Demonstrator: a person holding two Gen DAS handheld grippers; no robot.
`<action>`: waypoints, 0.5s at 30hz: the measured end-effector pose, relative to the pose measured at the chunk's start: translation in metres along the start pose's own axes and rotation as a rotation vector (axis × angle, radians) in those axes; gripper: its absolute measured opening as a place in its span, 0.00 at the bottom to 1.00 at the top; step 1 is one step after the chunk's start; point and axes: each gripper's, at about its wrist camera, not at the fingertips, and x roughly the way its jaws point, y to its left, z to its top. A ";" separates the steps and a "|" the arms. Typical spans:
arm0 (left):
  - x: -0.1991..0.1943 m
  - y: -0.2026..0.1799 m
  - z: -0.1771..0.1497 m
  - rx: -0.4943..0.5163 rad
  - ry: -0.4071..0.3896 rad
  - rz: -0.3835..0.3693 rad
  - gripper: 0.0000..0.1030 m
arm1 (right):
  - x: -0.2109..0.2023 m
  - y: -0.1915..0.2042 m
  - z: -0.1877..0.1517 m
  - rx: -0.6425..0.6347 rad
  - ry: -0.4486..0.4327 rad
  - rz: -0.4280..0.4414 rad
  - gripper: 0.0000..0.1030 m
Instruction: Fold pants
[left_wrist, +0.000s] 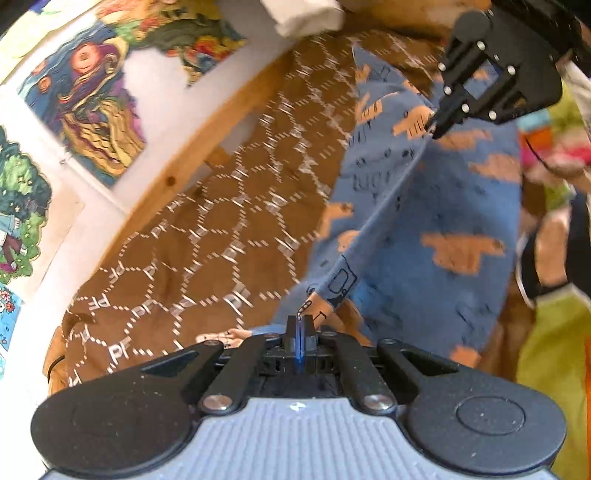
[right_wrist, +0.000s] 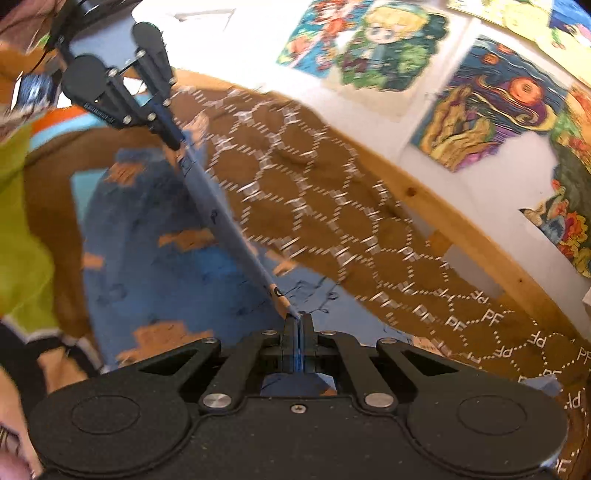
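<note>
While pressed together on a taut edge of cloth, left gripper (left_wrist: 300, 325) fingers pinching the blue pants with orange and black printed figures (left_wrist: 443, 221), black pads closed flat with only a thin blue line of fabric between them. Likewise closed tight, right gripper (right_wrist: 297, 320) fingers clamping the other end of that same edge, seen from the left wrist view as a black linkage up at the top right (left_wrist: 437, 129). Stretched straight between the two pinch points, a narrow folded hem of the pants, running diagonally across each view. Hanging and spreading below that line, the rest of the blue cloth, lying partly on a brown bedspread with a white dashed hexagon pattern and "PF" letters (left_wrist: 207, 236). Beyond the bedspread, a pale wooden bed rail (right_wrist: 461, 221) against a white wall, with colourful cartoon drawings (right_wrist: 491, 103) pinned up on it. Near the right gripper's side, lime-green fabric (left_wrist: 554, 354), blurred. Much of both views smeared by motion blur
</note>
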 end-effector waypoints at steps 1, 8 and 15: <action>0.000 -0.007 -0.004 0.012 0.008 0.002 0.00 | -0.001 0.010 -0.003 -0.017 0.007 0.002 0.00; 0.001 -0.033 -0.030 0.014 0.060 0.002 0.00 | 0.001 0.052 -0.020 -0.044 0.052 0.044 0.00; 0.003 -0.052 -0.041 0.056 0.084 0.003 0.00 | 0.006 0.062 -0.031 -0.006 0.089 0.080 0.00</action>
